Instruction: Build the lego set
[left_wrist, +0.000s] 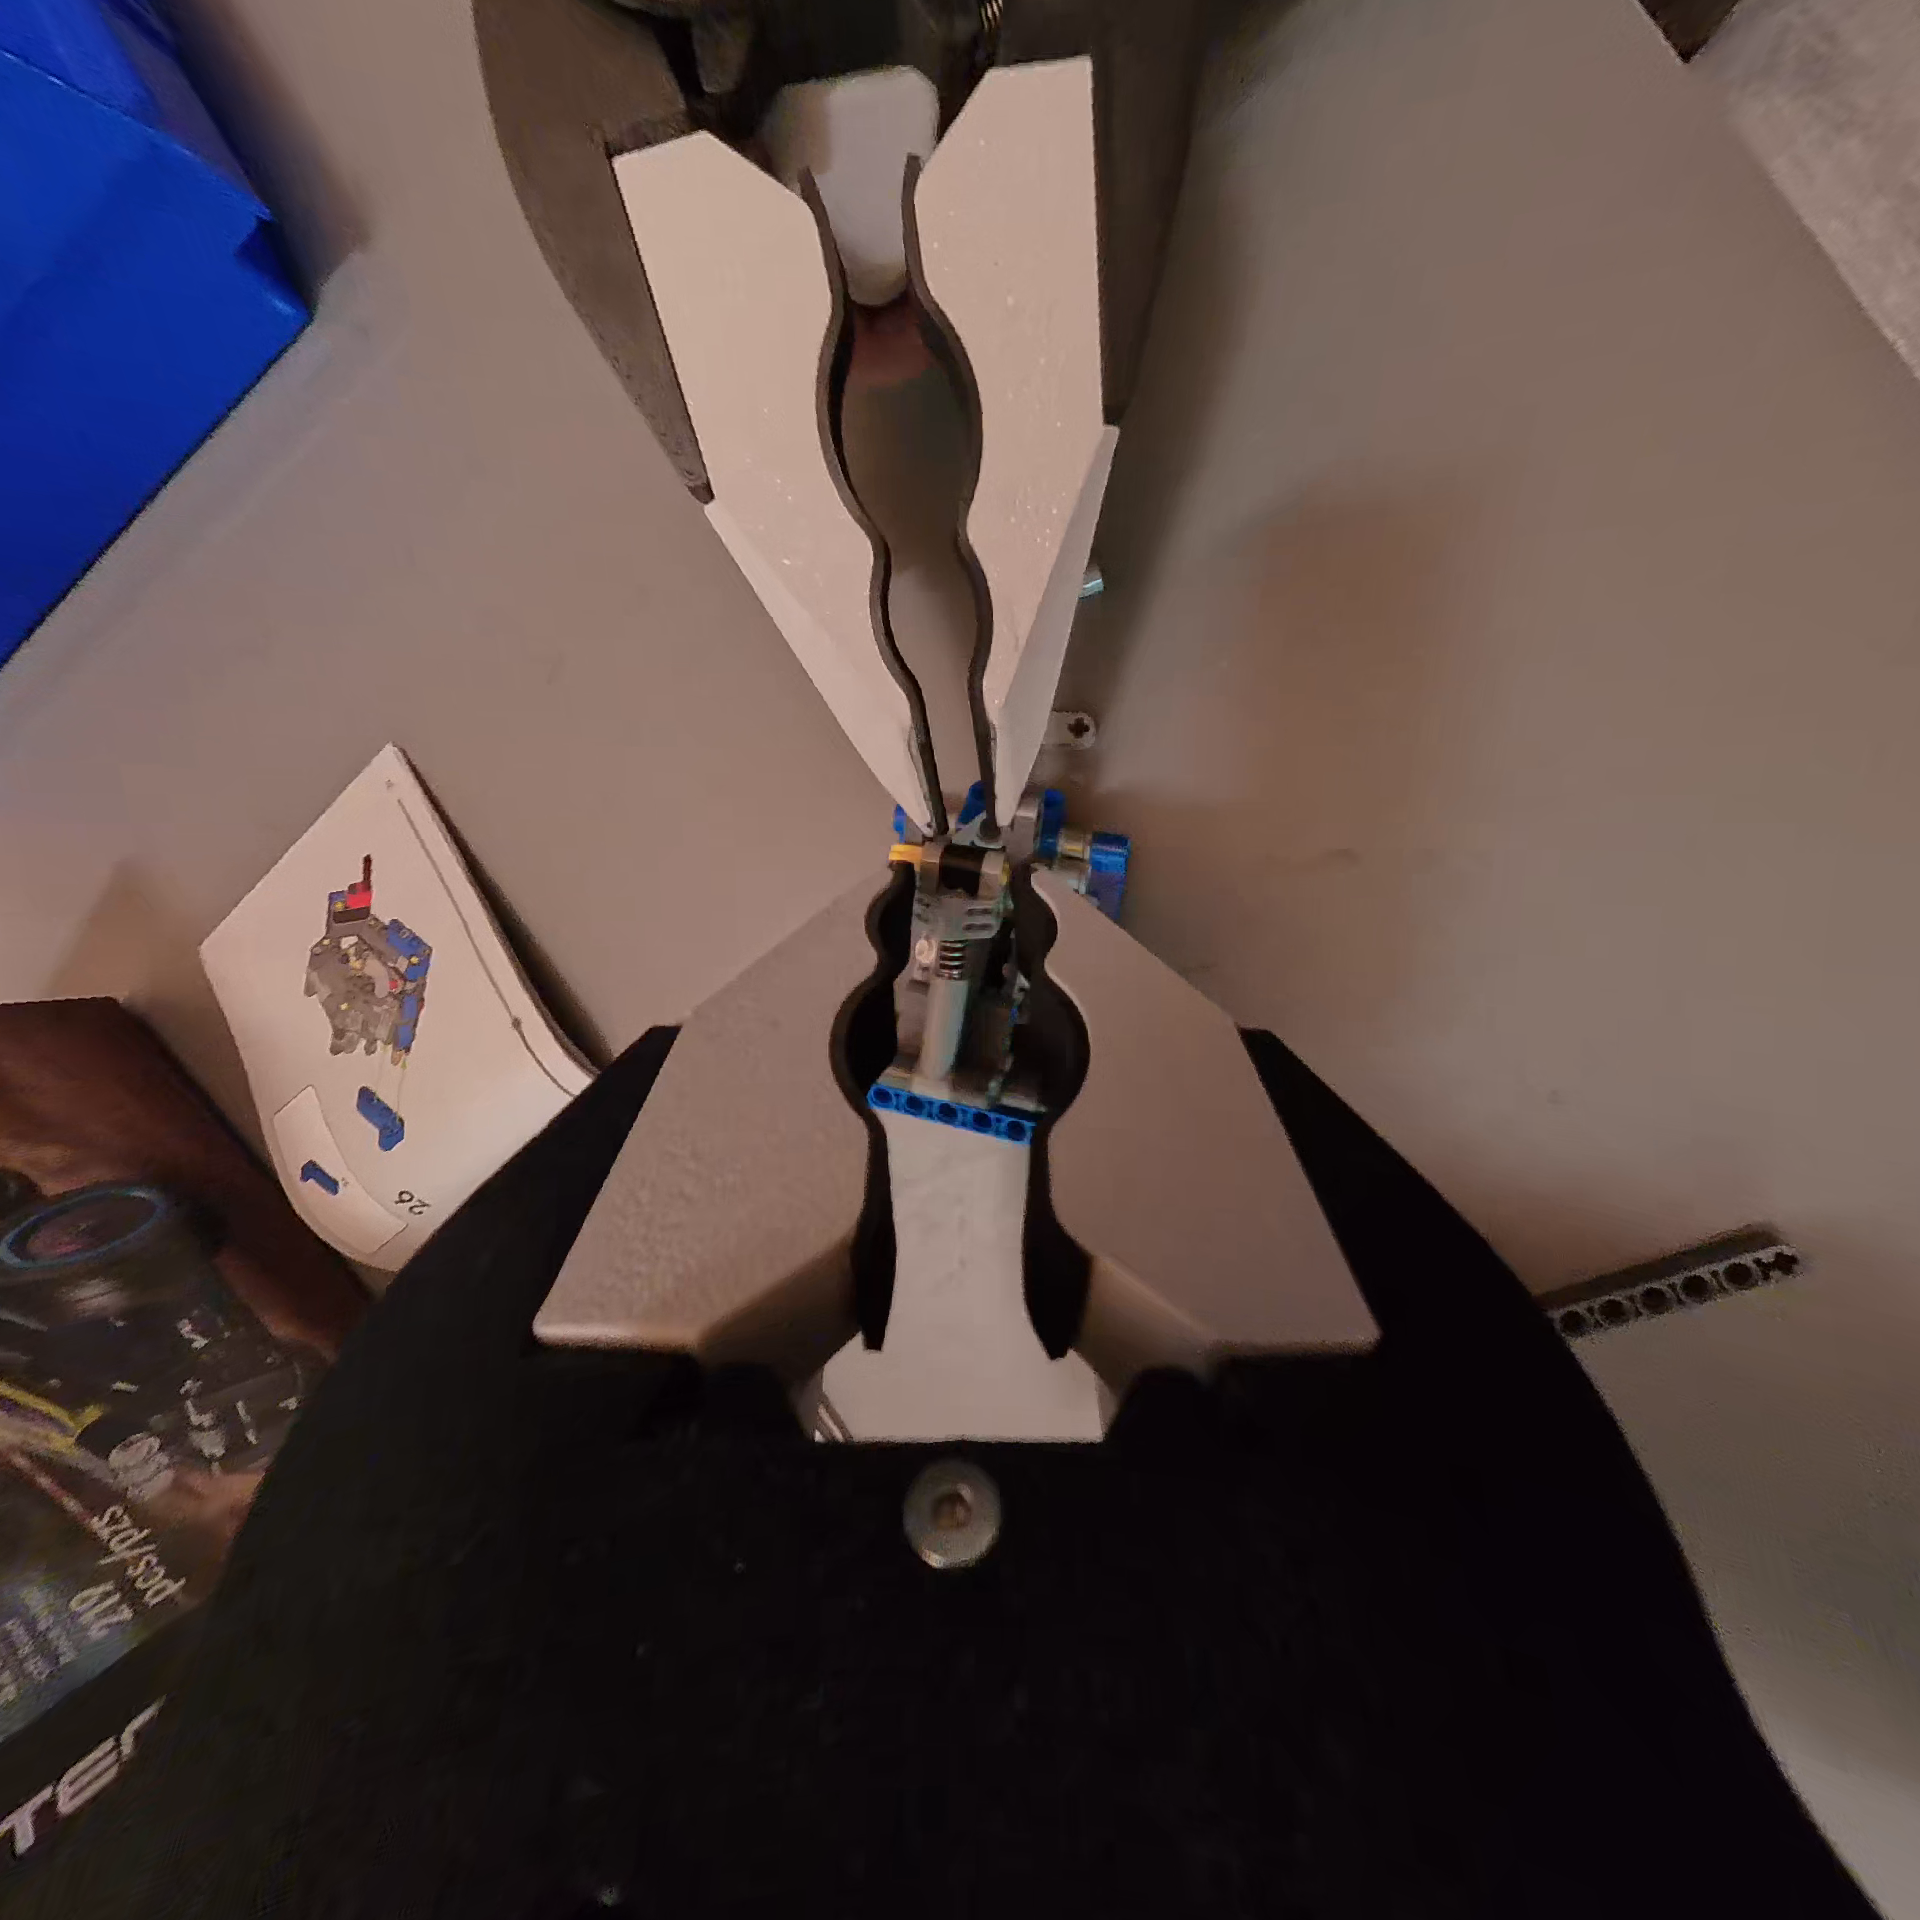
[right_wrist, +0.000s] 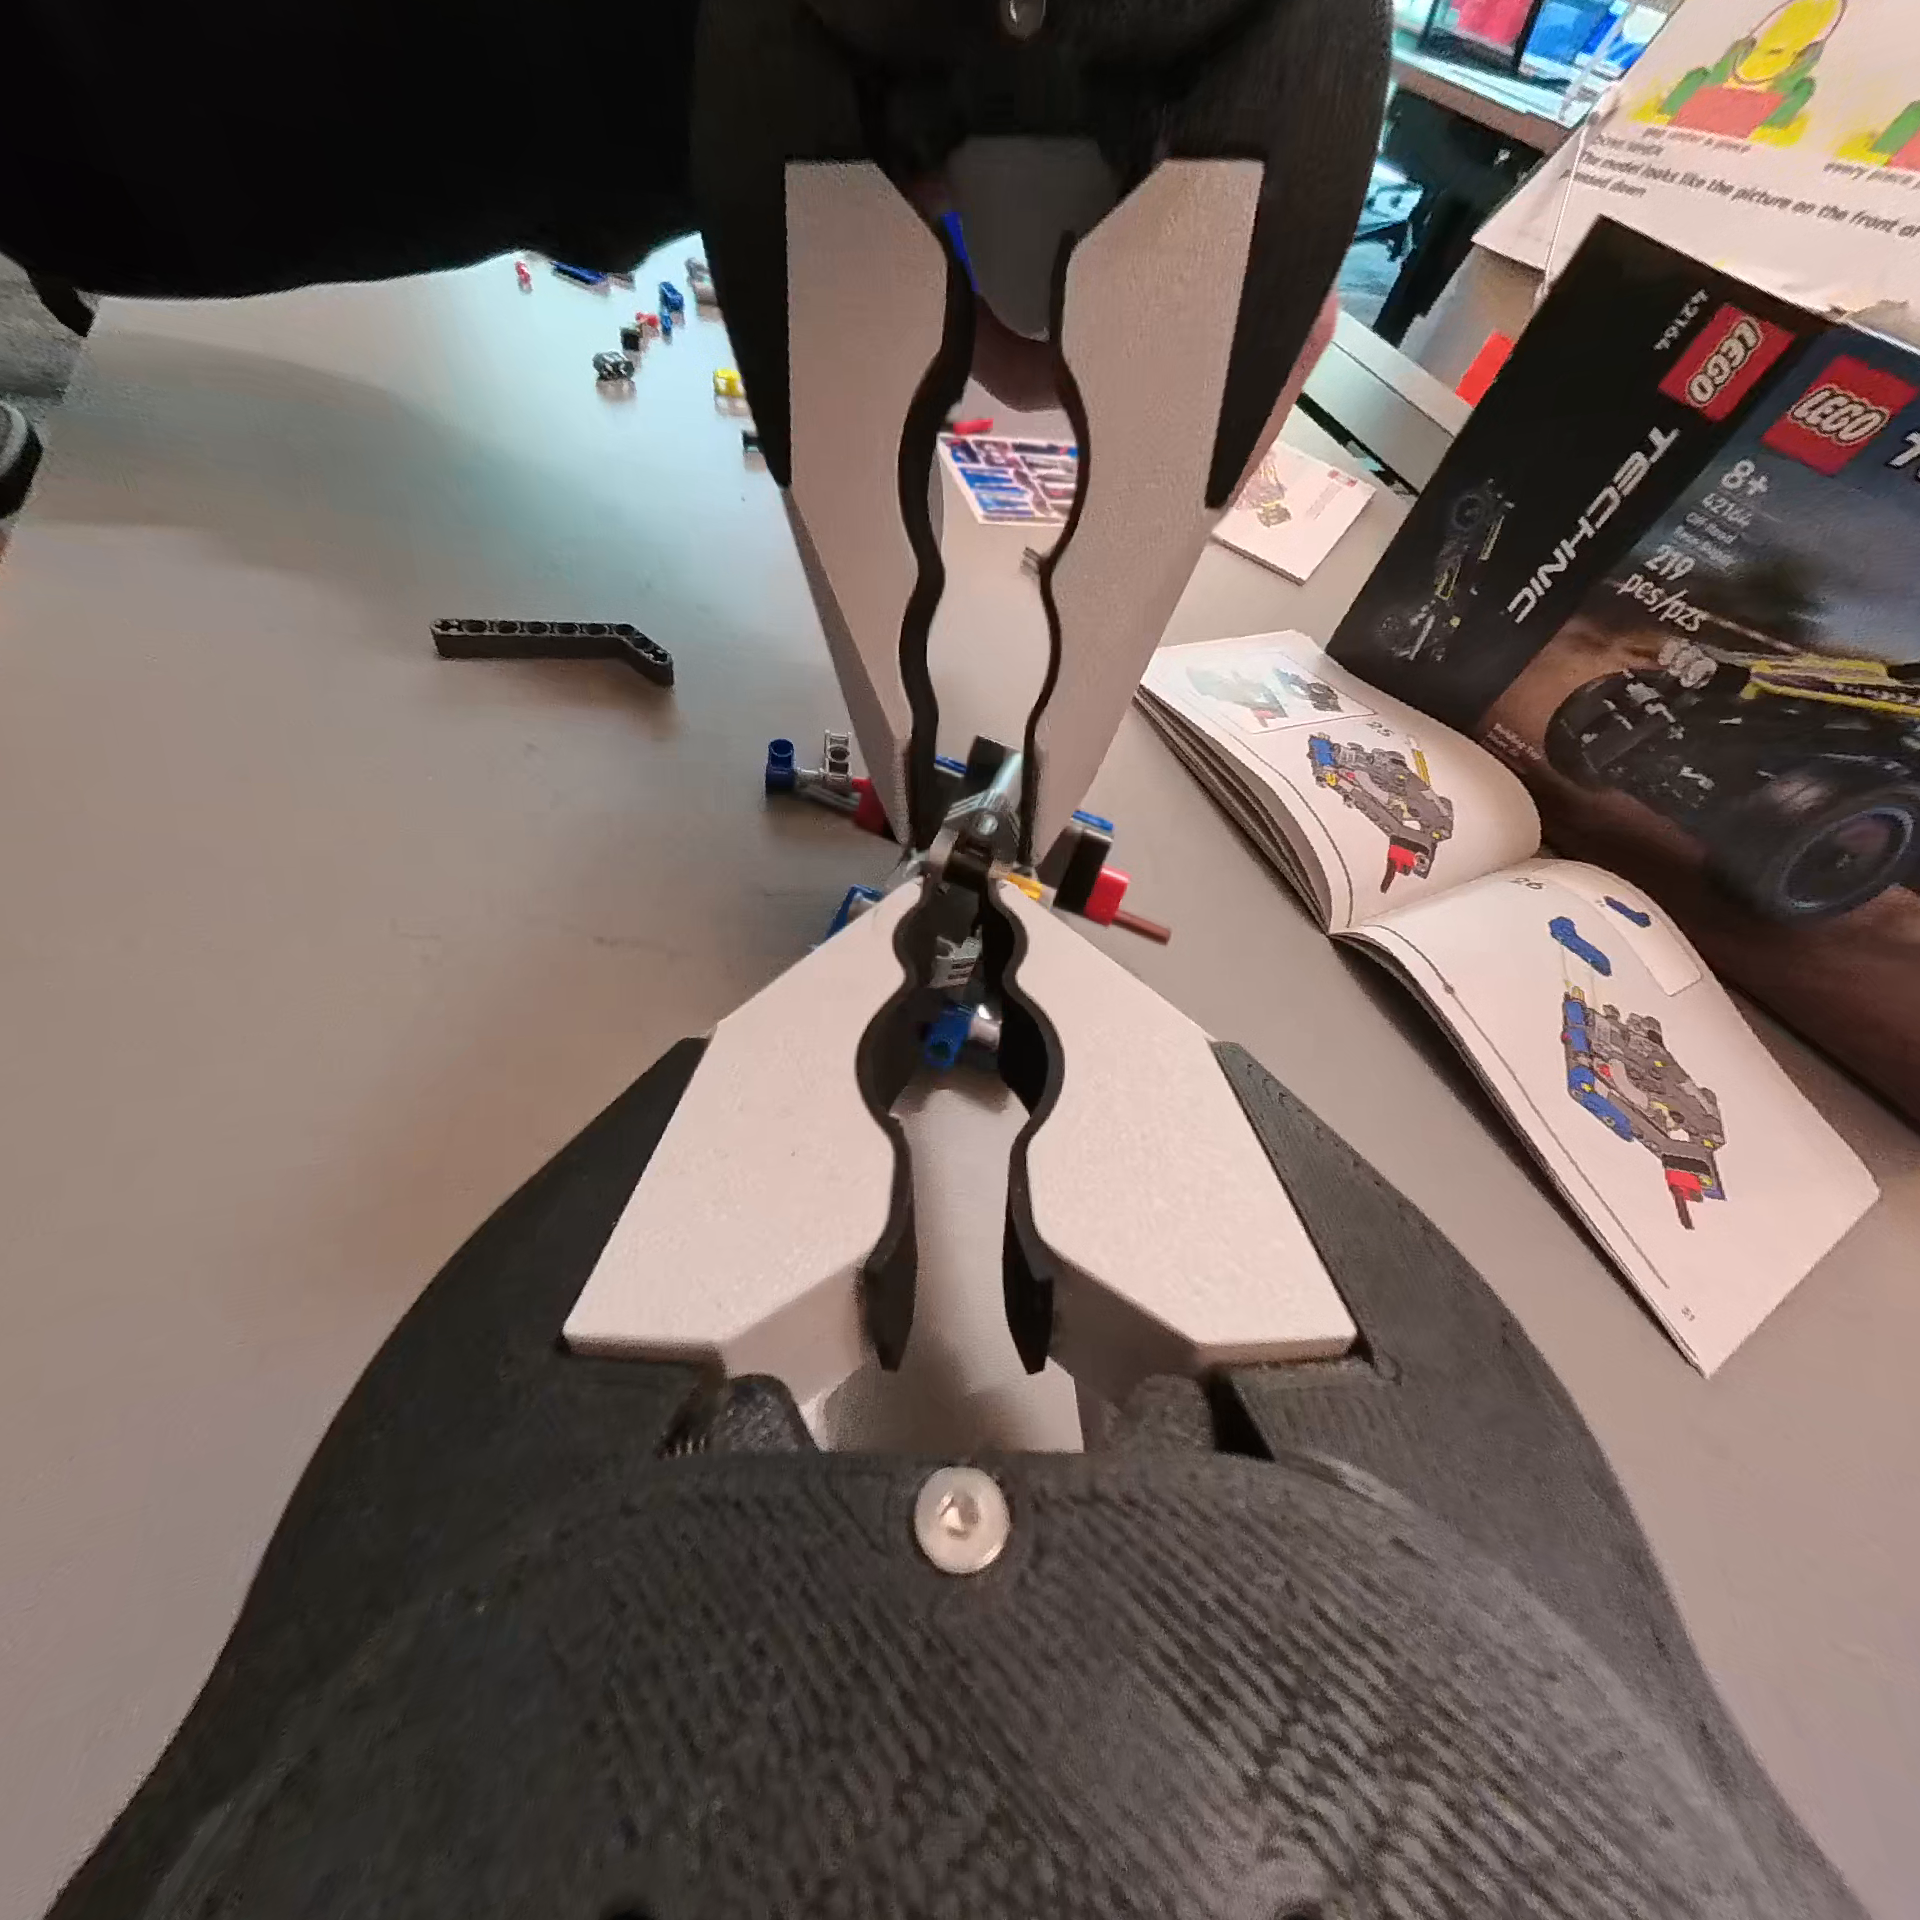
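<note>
on the grey table (right_wrist: 312, 935), both jaws around the brick model (left_wrist: 961, 935)

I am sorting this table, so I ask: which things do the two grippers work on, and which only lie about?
In the grippers: brick assembly, gripped by left gripper and right gripper.
Lying about: bent black beam; open instruction booklet; set box; loose small pieces; sticker sheet.

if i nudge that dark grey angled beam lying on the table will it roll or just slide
The angled beam lies flat, and its bent end should stop any roll, so it would probably slide or pivot. It looks like stiff plastic full of holes, so likely light and rigid. The table looks smooth, so little should resist sliding.
</note>
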